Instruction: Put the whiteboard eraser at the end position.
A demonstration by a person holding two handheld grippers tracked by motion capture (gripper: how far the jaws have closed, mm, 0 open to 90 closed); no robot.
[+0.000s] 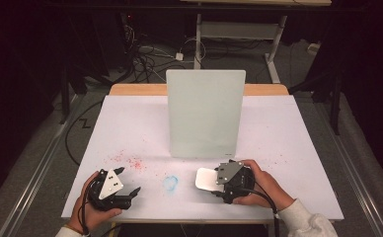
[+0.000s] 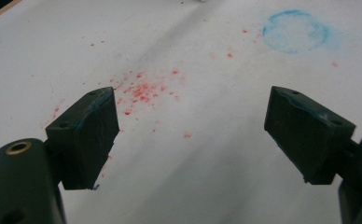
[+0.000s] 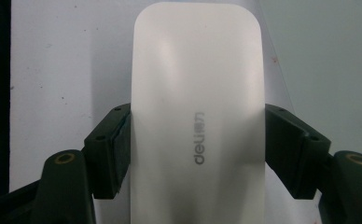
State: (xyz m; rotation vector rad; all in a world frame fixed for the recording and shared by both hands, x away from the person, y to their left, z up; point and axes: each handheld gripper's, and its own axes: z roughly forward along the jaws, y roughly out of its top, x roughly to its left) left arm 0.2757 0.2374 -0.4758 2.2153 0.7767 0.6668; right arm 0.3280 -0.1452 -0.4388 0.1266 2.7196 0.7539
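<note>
High view: one white eraser (image 1: 205,178) clamped in the right gripper (image 1: 218,183) near the table's (image 1: 130,123) front edge; left gripper (image 1: 130,183) jaws apart, holding nothing; one upright board (image 1: 205,113).

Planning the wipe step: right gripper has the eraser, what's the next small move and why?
Probably slide the right gripper left to bring the white eraser over the blue ring. Its jaws are clamped on the eraser, the ring lies just beside it, and the left gripper sits open and idle.

White eraser (image 1: 205,178) in right gripper (image 1: 218,183)
</note>
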